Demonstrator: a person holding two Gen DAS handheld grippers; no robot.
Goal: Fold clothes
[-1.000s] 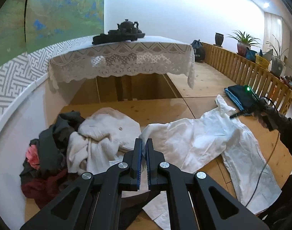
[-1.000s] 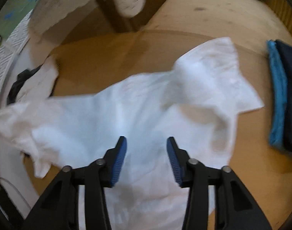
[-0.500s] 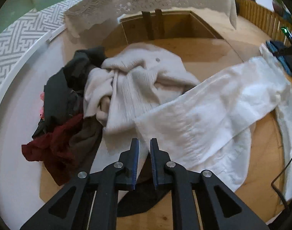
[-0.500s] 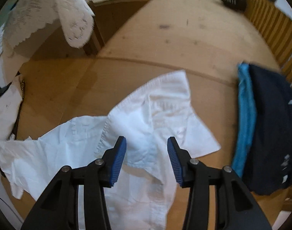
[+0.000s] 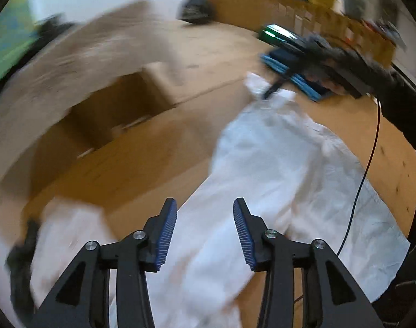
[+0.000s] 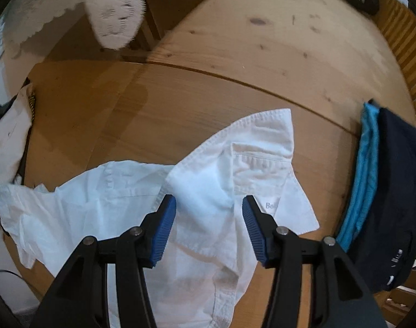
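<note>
A crumpled white cotton shirt [image 6: 208, 188] is lying spread on the wooden floor [image 6: 235, 63], collar near a folded blue and navy clothes pile [image 6: 382, 191]. The left gripper [image 5: 205, 229] and right gripper [image 6: 209, 225] are opening above it, holding nothing. The blurry left view probably shows more clothes [image 5: 60, 235].

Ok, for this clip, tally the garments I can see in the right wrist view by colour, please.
White: 1, the white shirt spread on the wooden floor.
Blue: 1, the folded blue garment.
Dark navy: 1, the folded navy garment beside the blue one.
Cream: 1, the cream garment at the left edge.
Total: 4. The dark cloth by the cream one is too hidden to count.
</note>
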